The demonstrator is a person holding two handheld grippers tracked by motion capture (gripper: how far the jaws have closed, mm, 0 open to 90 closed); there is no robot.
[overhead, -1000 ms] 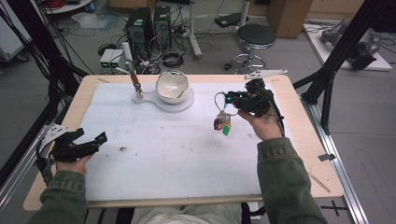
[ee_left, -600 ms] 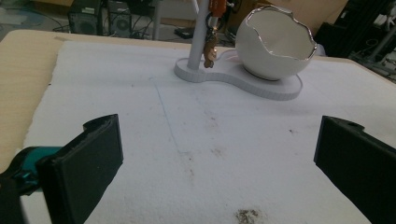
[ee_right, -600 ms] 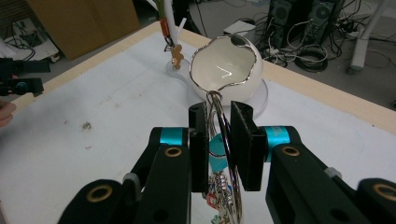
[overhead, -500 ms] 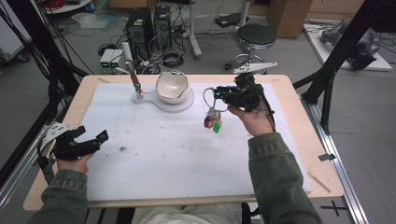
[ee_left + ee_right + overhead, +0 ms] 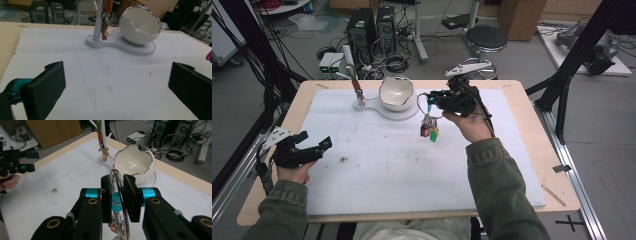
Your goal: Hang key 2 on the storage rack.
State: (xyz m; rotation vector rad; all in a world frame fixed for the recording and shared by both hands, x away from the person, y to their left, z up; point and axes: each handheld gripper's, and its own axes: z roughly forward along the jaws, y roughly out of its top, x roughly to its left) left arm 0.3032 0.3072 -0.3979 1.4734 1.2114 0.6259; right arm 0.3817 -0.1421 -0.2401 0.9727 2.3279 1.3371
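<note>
The right gripper (image 5: 435,101) pinches a key ring (image 5: 119,195) between its fingers, charms dangling, at the bowl's (image 5: 396,93) three o'clock (not yet dropped in). Left gripper (image 5: 314,147) idles, fingers spread, over the table (image 5: 522,100).

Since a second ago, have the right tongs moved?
Yes. The right tongs, shut on the key ring, have shifted left toward the eggshell bowl, charms dangling beneath.

Grey floor; PC towers (image 5: 371,29) and cables upper left, black stool (image 5: 486,38) top centre, cardboard box (image 5: 521,17) upper right.
</note>
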